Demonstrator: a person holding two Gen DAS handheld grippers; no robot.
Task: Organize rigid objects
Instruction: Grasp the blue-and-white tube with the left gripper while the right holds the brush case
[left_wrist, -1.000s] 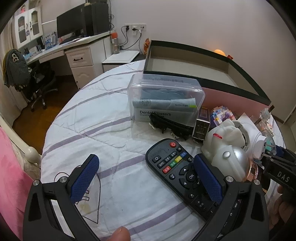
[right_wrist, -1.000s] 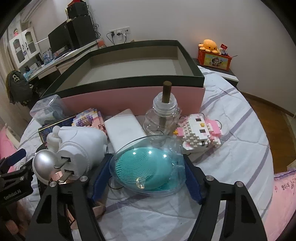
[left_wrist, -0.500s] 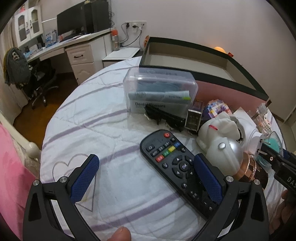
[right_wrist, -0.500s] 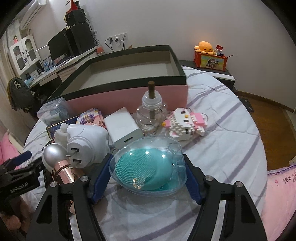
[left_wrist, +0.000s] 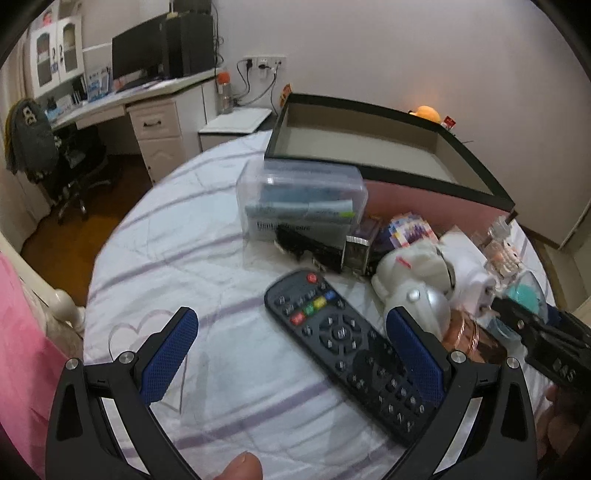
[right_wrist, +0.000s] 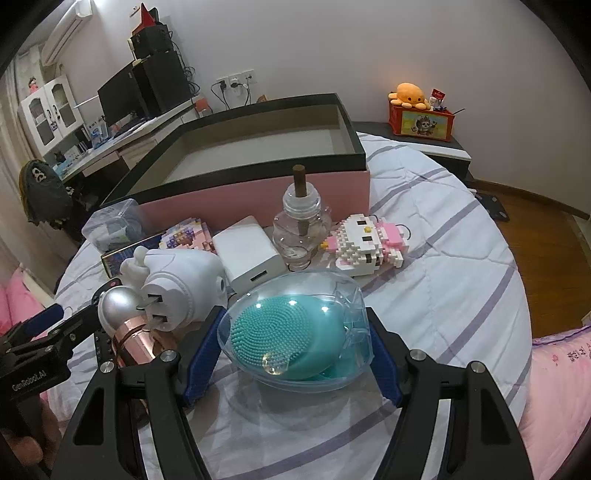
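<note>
Clear egg-shaped case (right_wrist: 295, 328) sits clamped between right gripper (right_wrist: 293, 354) pads.

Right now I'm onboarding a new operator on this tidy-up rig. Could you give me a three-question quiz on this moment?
1. True or false: the right gripper grips the clear case with the teal brush.
2. What lies between the open left gripper fingers? A) remote control B) block cat C) glass bottle
3. Fill in: the pink box with the black rim is ____ inside.

Key: 1 true; 2 A, the remote control; 3 empty.
</note>
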